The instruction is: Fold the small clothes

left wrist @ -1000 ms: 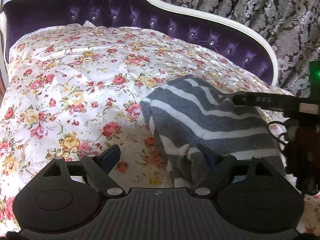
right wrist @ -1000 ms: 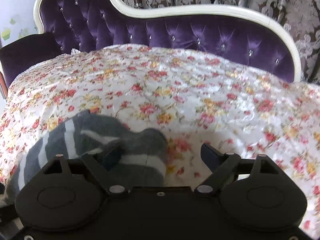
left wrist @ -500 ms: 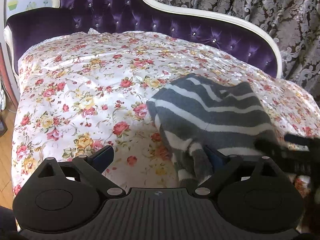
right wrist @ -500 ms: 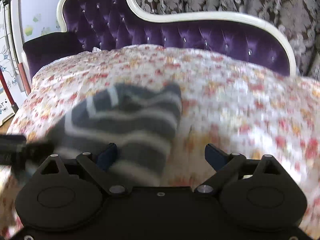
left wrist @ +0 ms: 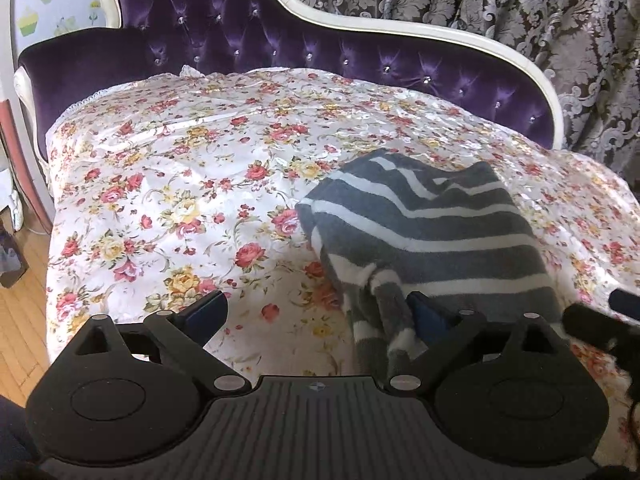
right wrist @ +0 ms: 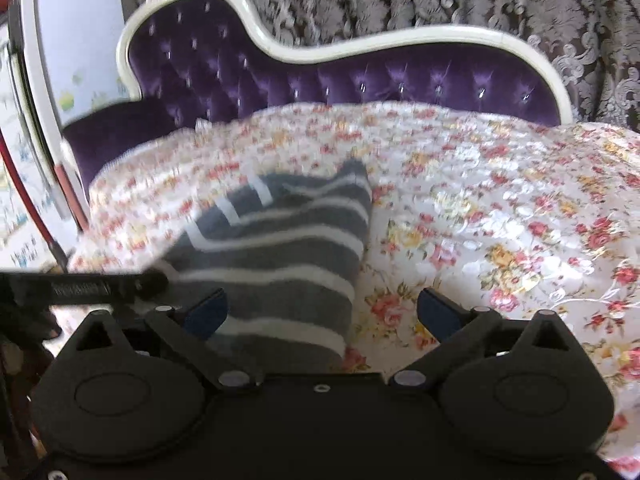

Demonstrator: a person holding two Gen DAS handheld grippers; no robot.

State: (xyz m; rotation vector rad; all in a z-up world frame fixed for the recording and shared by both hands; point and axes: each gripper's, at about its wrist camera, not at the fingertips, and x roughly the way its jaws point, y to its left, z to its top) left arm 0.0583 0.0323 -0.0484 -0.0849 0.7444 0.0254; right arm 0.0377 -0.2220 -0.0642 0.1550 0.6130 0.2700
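Observation:
A grey garment with white stripes (left wrist: 432, 232) lies folded on the floral cover, right of centre in the left wrist view and left of centre in the right wrist view (right wrist: 288, 252). My left gripper (left wrist: 316, 316) is open and empty; its right fingertip (left wrist: 428, 316) is against the garment's near left edge. My right gripper (right wrist: 320, 314) is open and empty, low over the garment's near right corner. The other gripper shows as a dark blur at each view's edge.
The floral cover (left wrist: 180, 184) lies over a purple tufted sofa (left wrist: 248, 40) with a white frame. A patterned curtain (left wrist: 520, 8) hangs behind. Wooden floor (left wrist: 20, 312) and a wall lie beyond the sofa's left end.
Both grippers have pulled back and up from the garment, so more of the sofa shows. The garment stays folded in place. The right wrist view is blurred from motion.

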